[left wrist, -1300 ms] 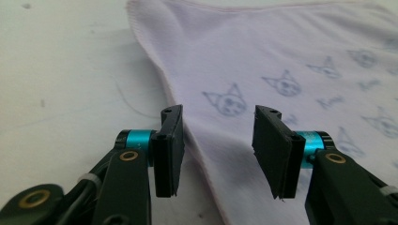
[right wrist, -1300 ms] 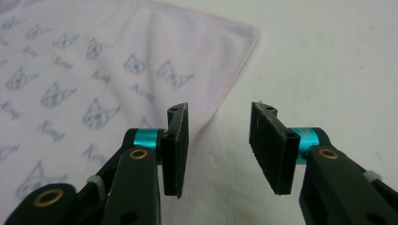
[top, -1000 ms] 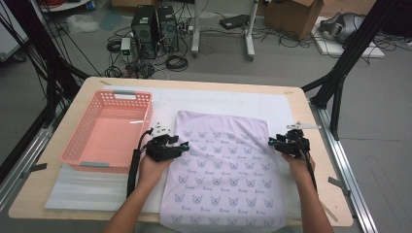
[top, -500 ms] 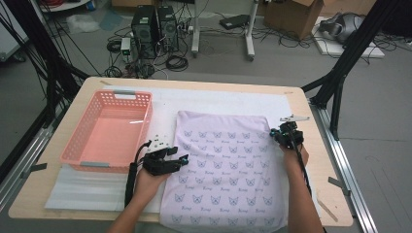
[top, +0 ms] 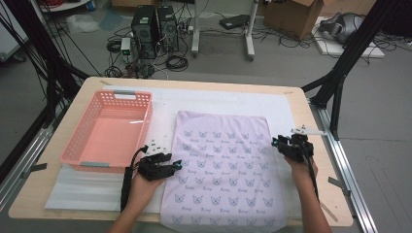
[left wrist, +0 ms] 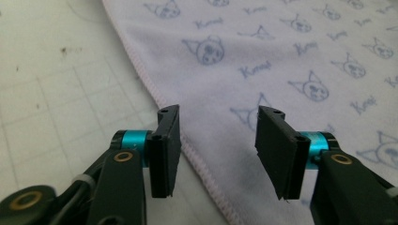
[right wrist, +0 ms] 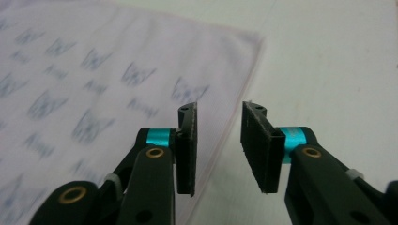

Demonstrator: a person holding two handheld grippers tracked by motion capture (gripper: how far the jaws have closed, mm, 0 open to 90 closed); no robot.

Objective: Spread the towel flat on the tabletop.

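The lilac cat-print cloth (top: 224, 170) lies flat on the tabletop, long axis running away from the person. Left hand-held gripper (left wrist: 216, 140) straddles its left hem, jaws just narrowing, gripping nothing; right hand-held gripper (right wrist: 219, 136), reopening, straddles the right hem, empty.

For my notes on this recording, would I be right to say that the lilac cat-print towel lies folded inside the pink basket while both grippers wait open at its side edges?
Not quite: the towel lies spread flat on the white mat, beside the pink basket, which holds nothing, as the high view shows. The rest holds: the left gripper and right gripper stand open at its side edges.
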